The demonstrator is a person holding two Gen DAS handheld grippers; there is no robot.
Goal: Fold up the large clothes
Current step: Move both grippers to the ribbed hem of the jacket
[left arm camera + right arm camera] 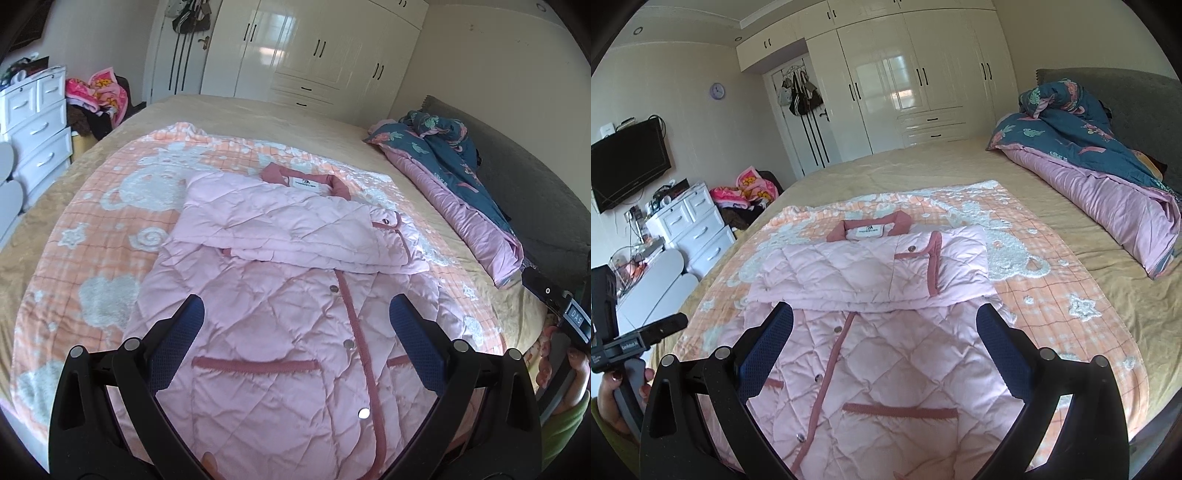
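Jacket (280, 295) flat on blanket (92, 229), 2 sleeves folded across chest. Left gripper (295, 343), right gripper (884, 343) spread wide, empty, above hem. Risk: slick quilting slips from pinch; sleeves slide off during hem fold.

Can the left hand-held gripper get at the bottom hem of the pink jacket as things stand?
Probably yes. The left hand-held gripper is open above the pink jacket, whose lower front lies flat on the blanket with nothing on it; the hem itself falls below the frame.
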